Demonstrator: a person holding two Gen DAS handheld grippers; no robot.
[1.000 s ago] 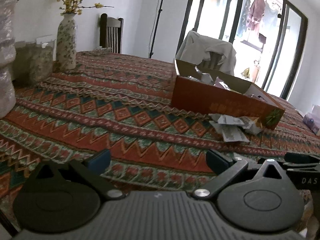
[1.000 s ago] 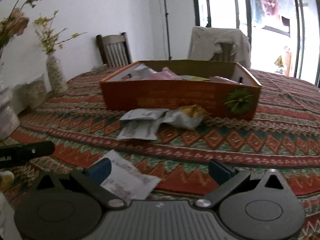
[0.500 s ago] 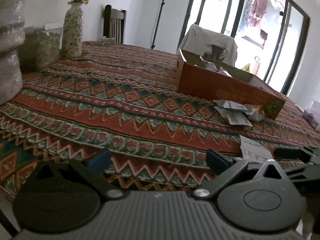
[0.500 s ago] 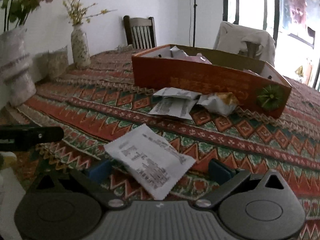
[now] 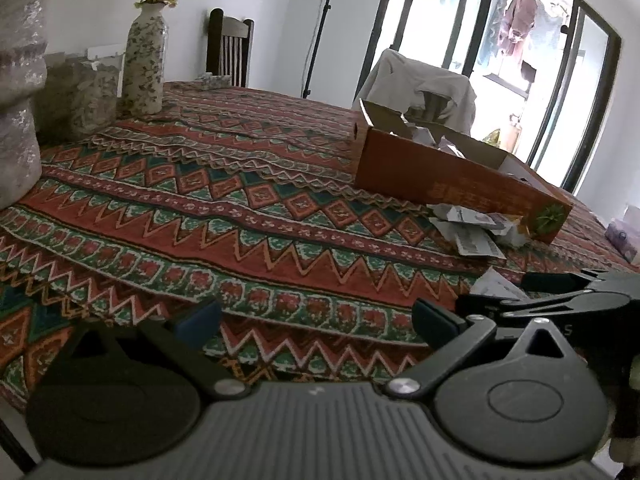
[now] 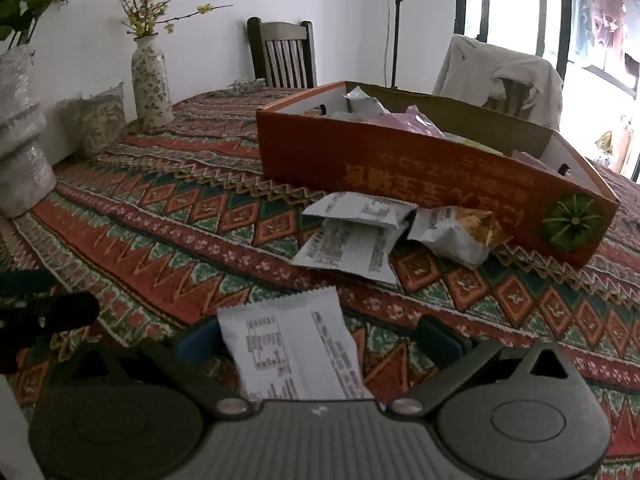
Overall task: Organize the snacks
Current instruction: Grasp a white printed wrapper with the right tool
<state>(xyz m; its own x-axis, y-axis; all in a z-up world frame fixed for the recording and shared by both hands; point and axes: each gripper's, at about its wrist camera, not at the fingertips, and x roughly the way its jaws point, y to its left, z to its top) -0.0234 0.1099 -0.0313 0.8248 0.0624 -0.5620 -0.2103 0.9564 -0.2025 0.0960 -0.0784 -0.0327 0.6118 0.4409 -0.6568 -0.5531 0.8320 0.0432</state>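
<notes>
Two handheld grippers hover low over a table covered by a patterned cloth. The right gripper has its fingers spread wide, a flat white snack packet lying on the cloth between them. The left gripper is also spread, gripping nothing. Farther off, an orange box holds snacks, with crumpled packets just beside its front wall.

Domestic dining room, table under a patterned woven tablecloth, wooden dining chair, flower vase, jacket-draped chair, laundry hanging beyond glazed balcony doors.
</notes>
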